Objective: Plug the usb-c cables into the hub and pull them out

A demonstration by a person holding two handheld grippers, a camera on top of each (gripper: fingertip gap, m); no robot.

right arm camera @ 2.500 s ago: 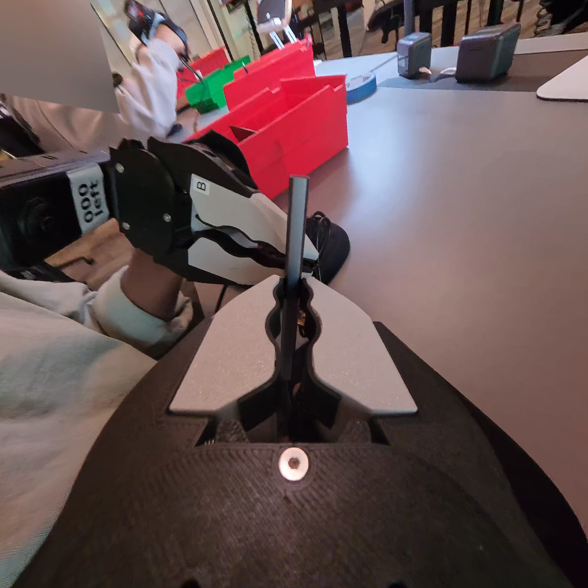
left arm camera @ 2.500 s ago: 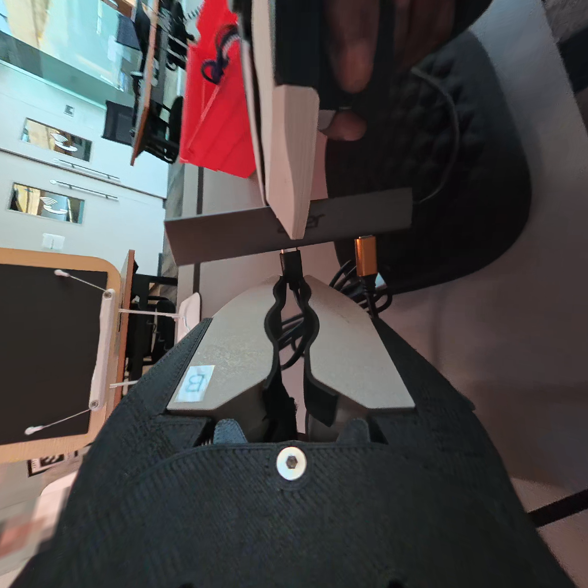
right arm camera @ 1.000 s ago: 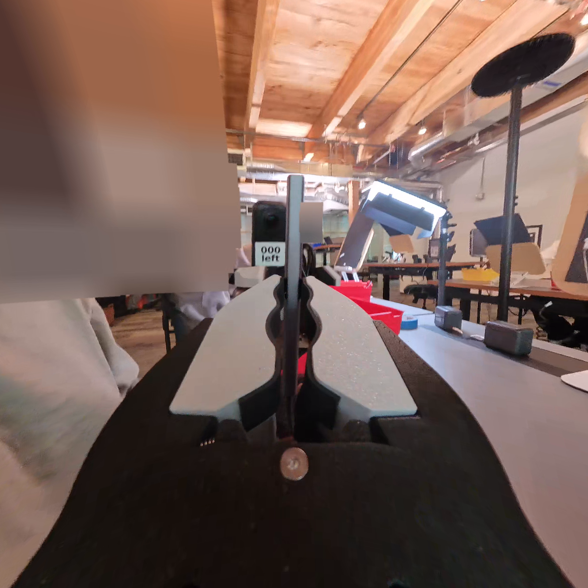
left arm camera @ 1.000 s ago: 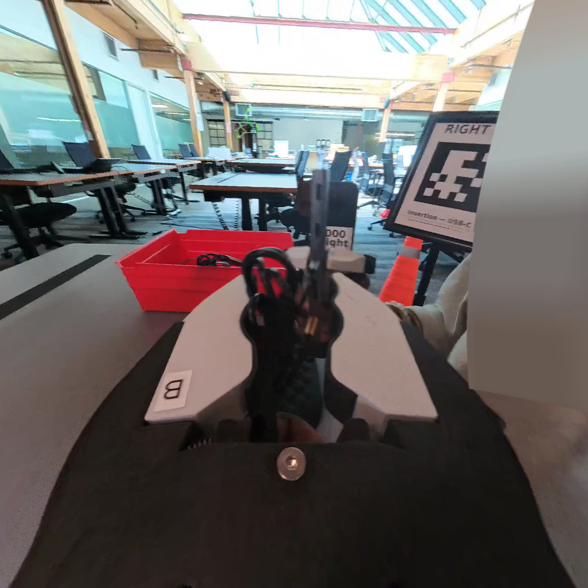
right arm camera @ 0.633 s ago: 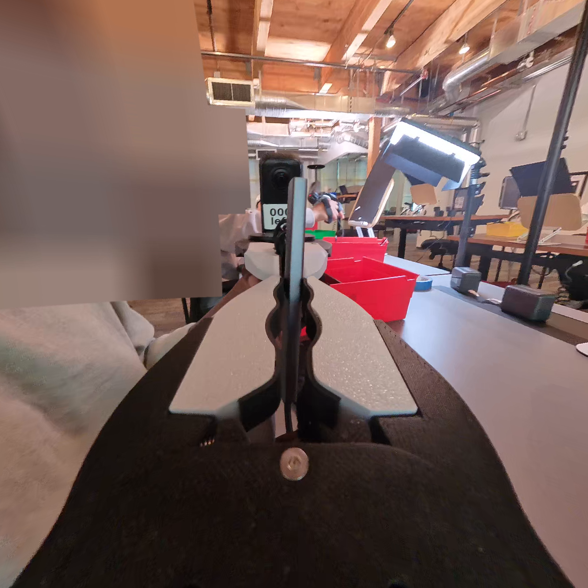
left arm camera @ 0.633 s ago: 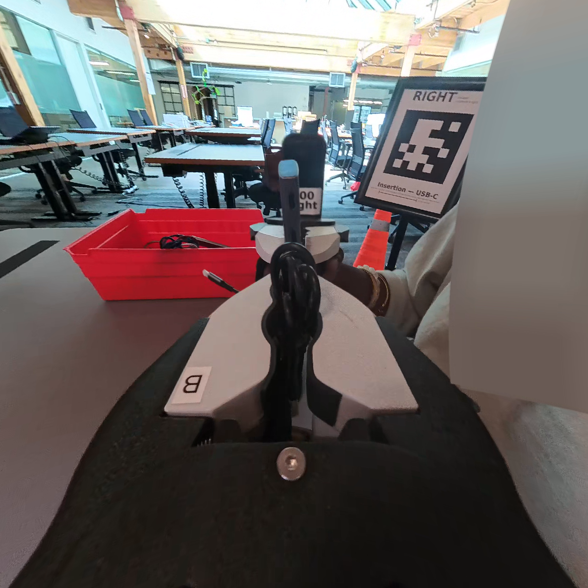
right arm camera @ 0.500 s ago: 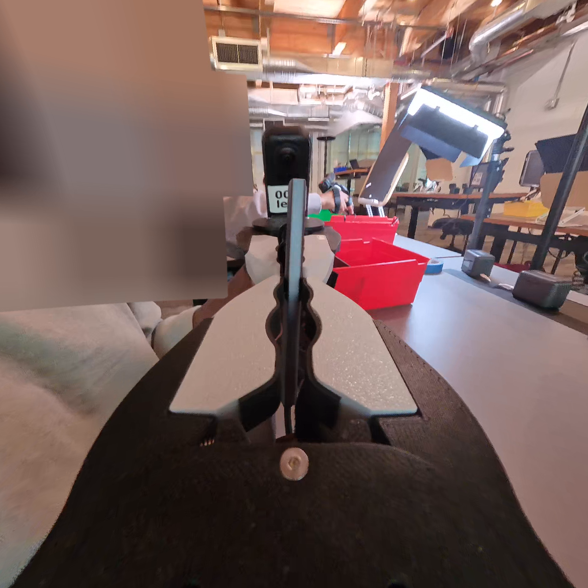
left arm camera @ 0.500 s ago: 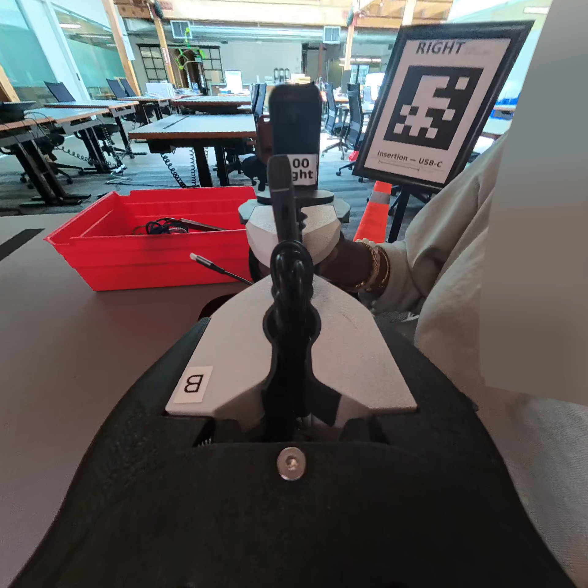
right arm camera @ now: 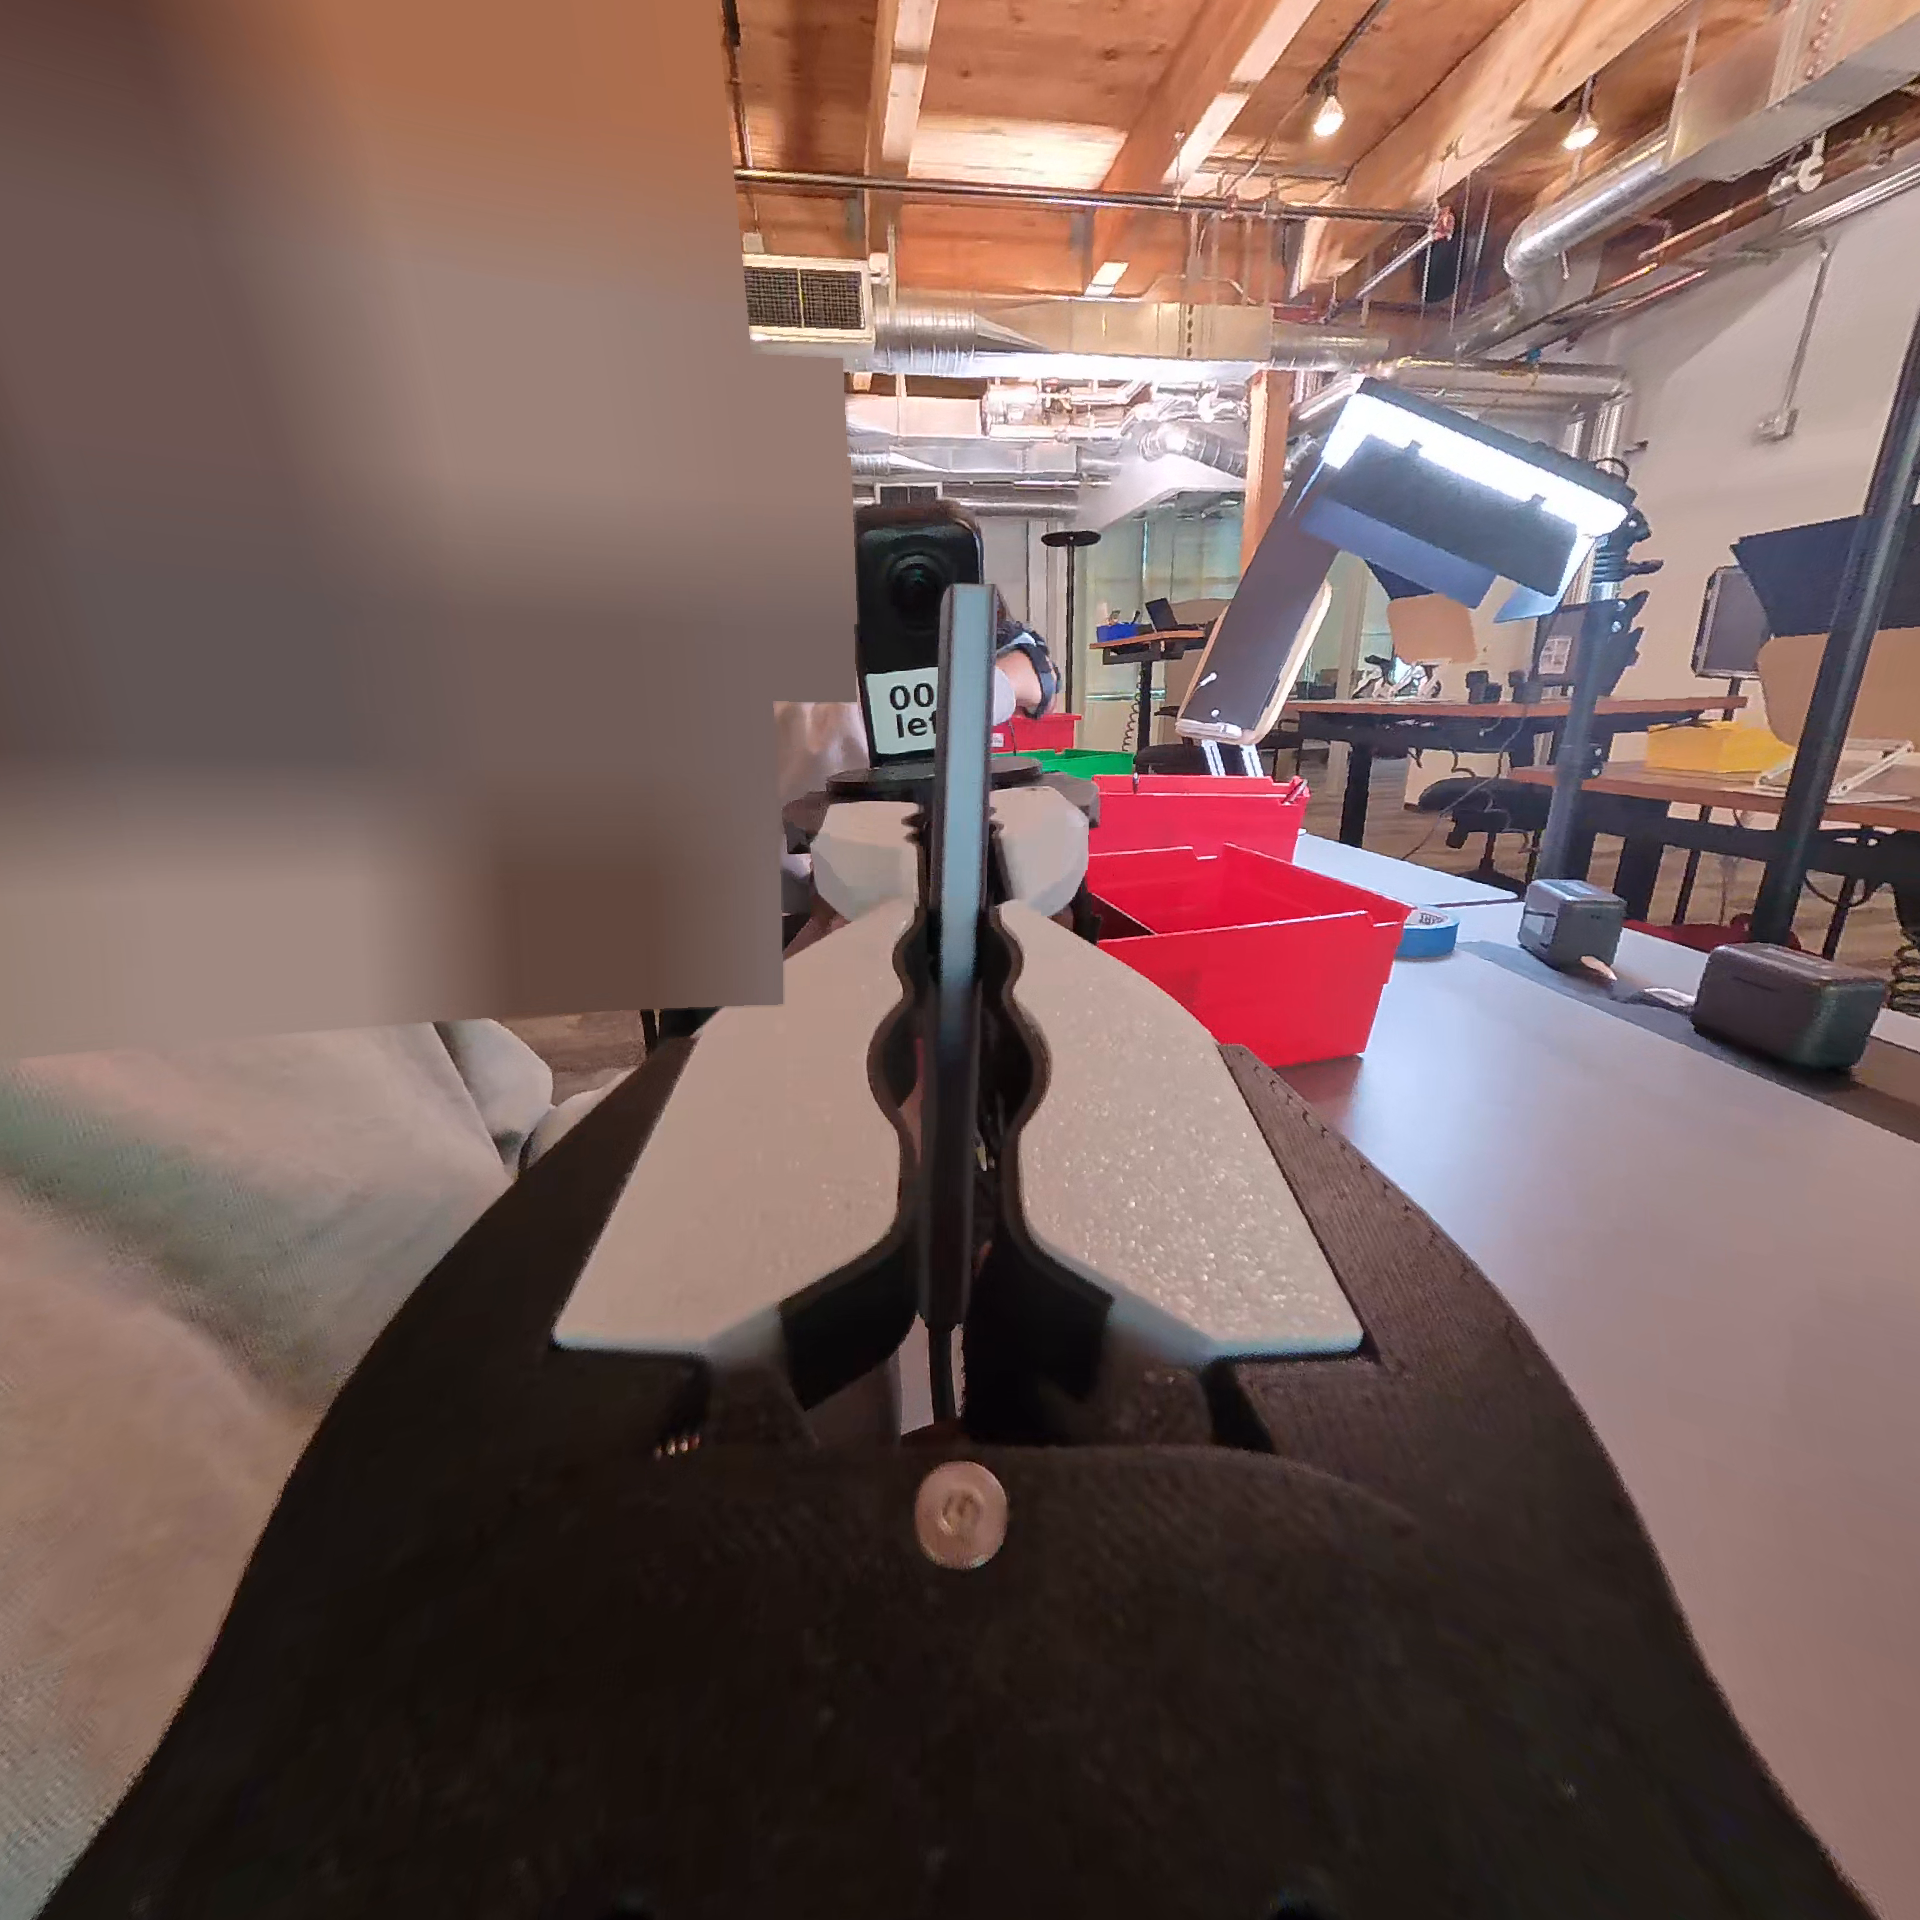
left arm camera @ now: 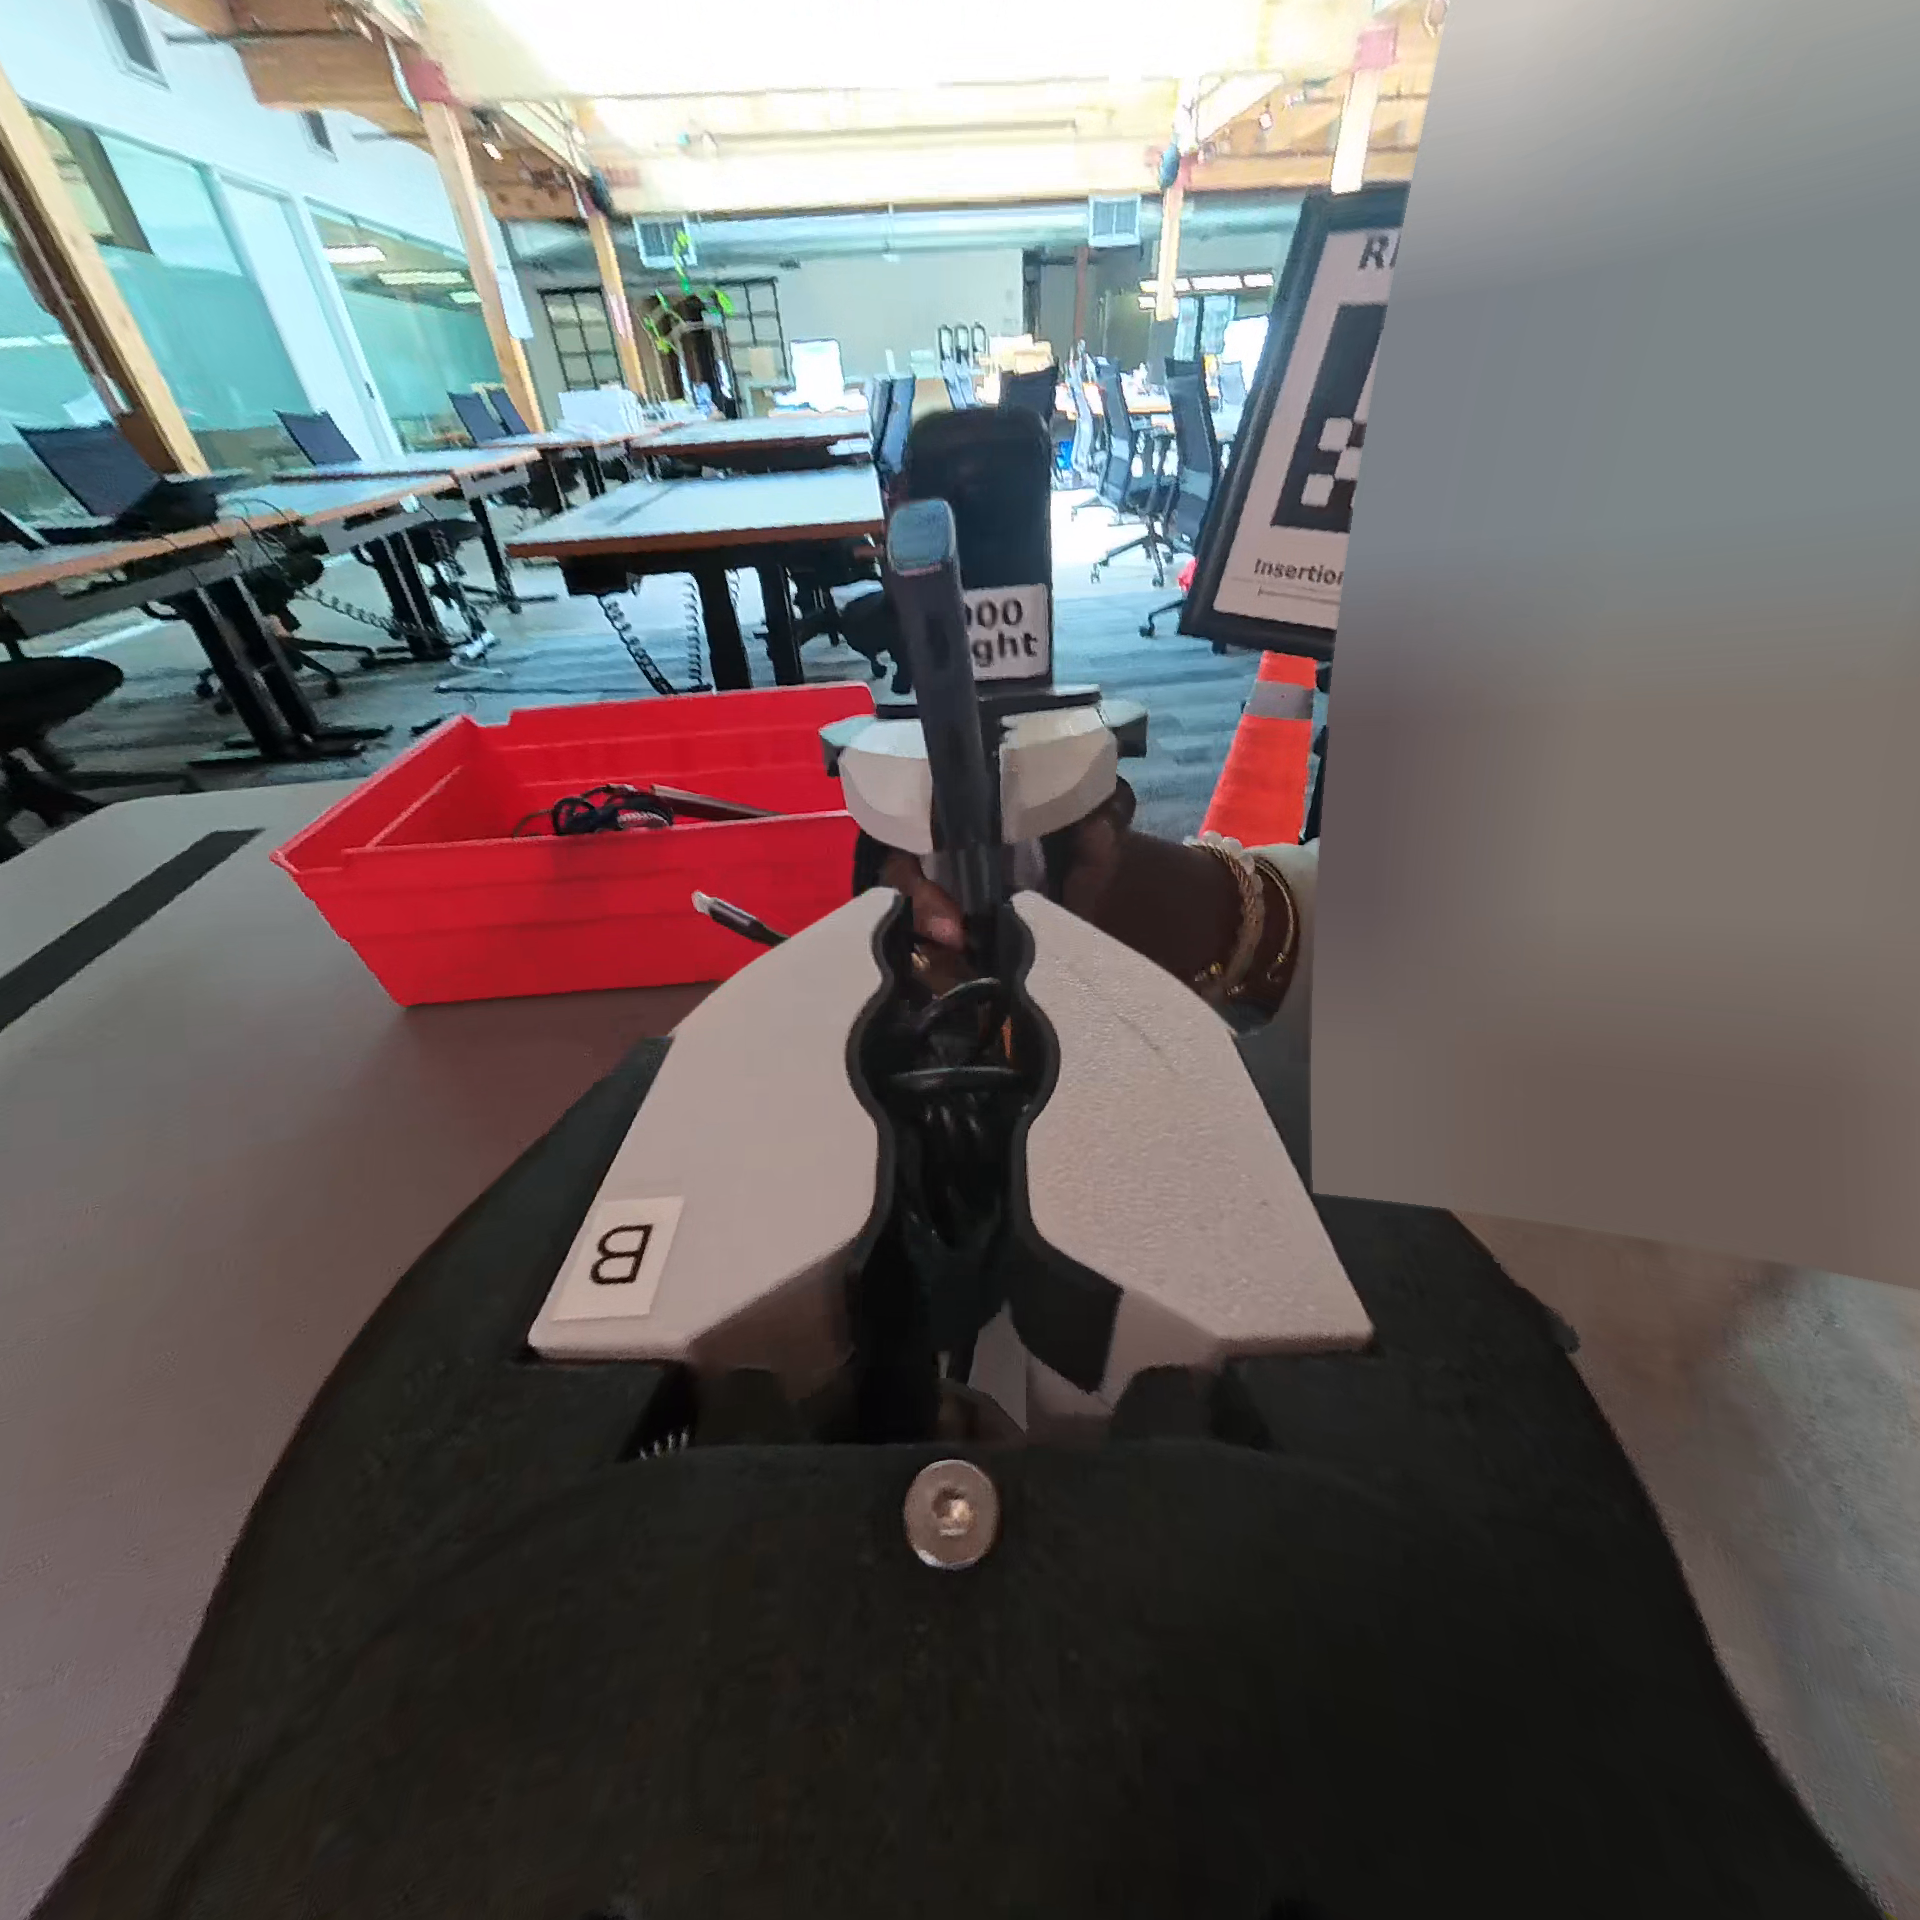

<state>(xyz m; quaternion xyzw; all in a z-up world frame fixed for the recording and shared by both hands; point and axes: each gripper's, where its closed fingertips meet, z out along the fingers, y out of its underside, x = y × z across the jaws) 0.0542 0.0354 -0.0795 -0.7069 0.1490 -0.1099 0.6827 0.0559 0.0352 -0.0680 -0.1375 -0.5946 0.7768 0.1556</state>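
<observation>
Both grippers are lifted off the dark table [left arm camera: 208,1143] and face each other. My right gripper [right arm camera: 956,920] is shut on the slim grey hub [right arm camera: 961,748], which stands on edge between its fingers. In the left wrist view the hub [left arm camera: 935,644] sticks up, leaning slightly left, and the right gripper [left arm camera: 977,790] is behind it. My left gripper [left arm camera: 956,909] is shut on the black usb-c cable [left arm camera: 951,1070] at the hub's lower end. The coiled cable fills the gap between its fingers. The plug and the port are hidden.
A red bin [left arm camera: 582,862] holding cables stands on the table to the left, with a loose cable end [left arm camera: 727,914] beside it. In the right wrist view there are red bins [right arm camera: 1236,935], a blue tape roll [right arm camera: 1429,930] and grey boxes [right arm camera: 1787,1003]. A person's light sleeve [right arm camera: 208,1247] is close by. The grippers are tip to tip, or close to it.
Both grippers rose from the table and turned level to face each other, still holding hub and cable. In the last half second both views tilted slightly upward.
</observation>
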